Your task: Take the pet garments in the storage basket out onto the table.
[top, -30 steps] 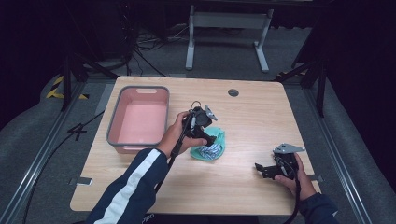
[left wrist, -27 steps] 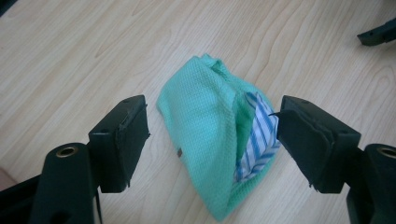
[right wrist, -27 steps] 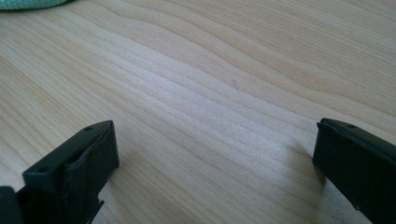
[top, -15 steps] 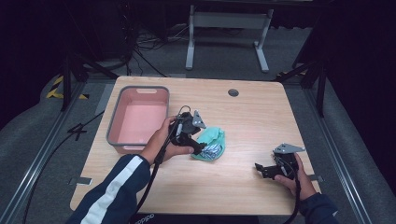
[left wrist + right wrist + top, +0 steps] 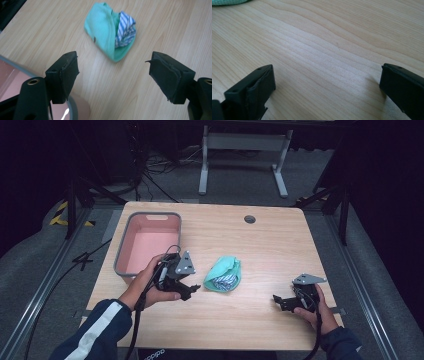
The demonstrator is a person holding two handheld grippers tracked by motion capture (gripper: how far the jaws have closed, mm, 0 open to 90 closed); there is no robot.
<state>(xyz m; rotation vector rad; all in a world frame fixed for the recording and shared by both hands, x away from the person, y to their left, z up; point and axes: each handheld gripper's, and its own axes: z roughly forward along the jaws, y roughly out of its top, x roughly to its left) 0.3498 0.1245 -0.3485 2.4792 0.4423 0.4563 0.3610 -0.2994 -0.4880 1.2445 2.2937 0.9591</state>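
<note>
Both tools gape wide, empty: left tool (image 5: 186,287) beside the green cloth (image 5: 223,274), right tool (image 5: 281,301) well apart on the worktop (image 5: 260,245).

Lab or test-rig space. Bare wooden table (image 5: 280,245) at frame centre, cable hole (image 5: 249,219) near far edge. Dark surround, grey carpet floor. Loose cables (image 5: 155,167) upper left, metal stand legs (image 5: 240,150) top centre, yellow-black hazard tape (image 5: 62,215) at left, metal rails (image 5: 37,290) flanking table.
</note>
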